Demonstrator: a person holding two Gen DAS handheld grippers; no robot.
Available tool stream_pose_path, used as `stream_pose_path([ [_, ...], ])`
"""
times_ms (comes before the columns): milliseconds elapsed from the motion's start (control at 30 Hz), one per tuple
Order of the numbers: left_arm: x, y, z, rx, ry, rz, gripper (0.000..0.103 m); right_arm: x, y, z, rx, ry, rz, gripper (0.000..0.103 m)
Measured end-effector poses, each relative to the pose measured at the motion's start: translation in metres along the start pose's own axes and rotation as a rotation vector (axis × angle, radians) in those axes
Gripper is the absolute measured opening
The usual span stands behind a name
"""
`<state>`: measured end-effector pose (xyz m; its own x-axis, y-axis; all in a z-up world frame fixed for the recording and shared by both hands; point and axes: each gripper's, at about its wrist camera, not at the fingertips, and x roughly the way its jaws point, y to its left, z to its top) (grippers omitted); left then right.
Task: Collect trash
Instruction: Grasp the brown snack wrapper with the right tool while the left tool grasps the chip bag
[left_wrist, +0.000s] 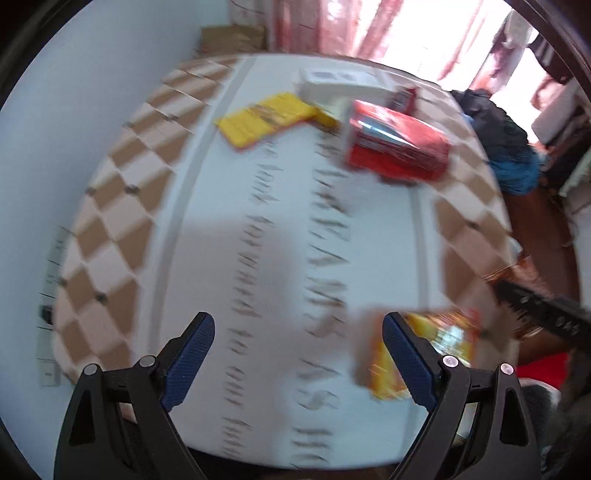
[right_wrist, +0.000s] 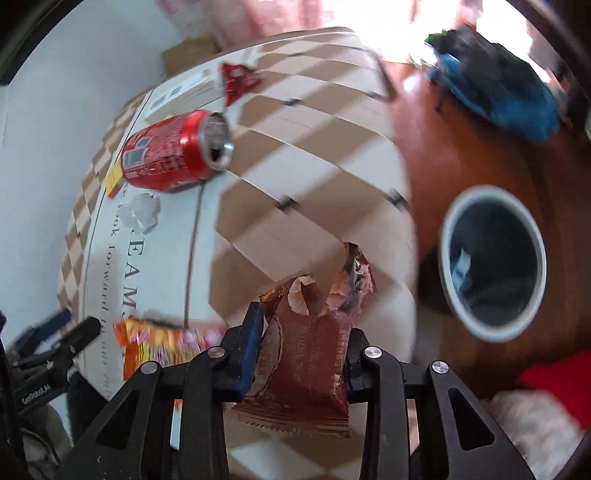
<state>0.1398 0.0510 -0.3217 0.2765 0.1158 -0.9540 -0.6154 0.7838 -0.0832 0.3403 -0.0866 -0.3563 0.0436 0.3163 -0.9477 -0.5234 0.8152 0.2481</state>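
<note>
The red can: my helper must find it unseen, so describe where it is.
Start at the table with the brown-and-white diamond cloth. The red can lies on its side on the white middle strip, open end showing, just beyond a crumpled white scrap. It is the only metal cylinder; everything else nearby is a flat wrapper.

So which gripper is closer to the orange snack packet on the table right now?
Left. The left gripper hangs open with its right finger just beside the orange snack packet. The right gripper is farther off, shut on a brown wrapper.
</note>
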Motion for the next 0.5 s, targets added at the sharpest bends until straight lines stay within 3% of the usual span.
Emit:
stream_pose_path([
  [133, 0.012, -0.028, -0.011, 0.021, 0.062, -0.081, 0.092, -0.008, -0.018, -0.046, 0.116, -0.008, 0.073, 0.036],
  [267, 0.03, -0.042, -0.016, 0.033, 0.098, -0.134, 0.091, 0.003, -0.017, -0.071, 0.161, 0.011, 0.128, 0.034],
  [433, 0.035, -0.063, -0.016, 0.076, 0.091, -0.094, 0.054, 0.006, -0.007, -0.072, 0.143, 0.003, 0.153, 0.031],
  [467, 0.033, -0.066, -0.018, 0.089, 0.081, -0.074, 0.038, 0.007, -0.003, -0.071, 0.13, 0.002, 0.143, 0.031],
  [500, 0.032, -0.069, -0.018, 0.105, 0.066, -0.047, 0.029, 0.006, 0.001, -0.07, 0.117, -0.004, 0.133, 0.031],
])
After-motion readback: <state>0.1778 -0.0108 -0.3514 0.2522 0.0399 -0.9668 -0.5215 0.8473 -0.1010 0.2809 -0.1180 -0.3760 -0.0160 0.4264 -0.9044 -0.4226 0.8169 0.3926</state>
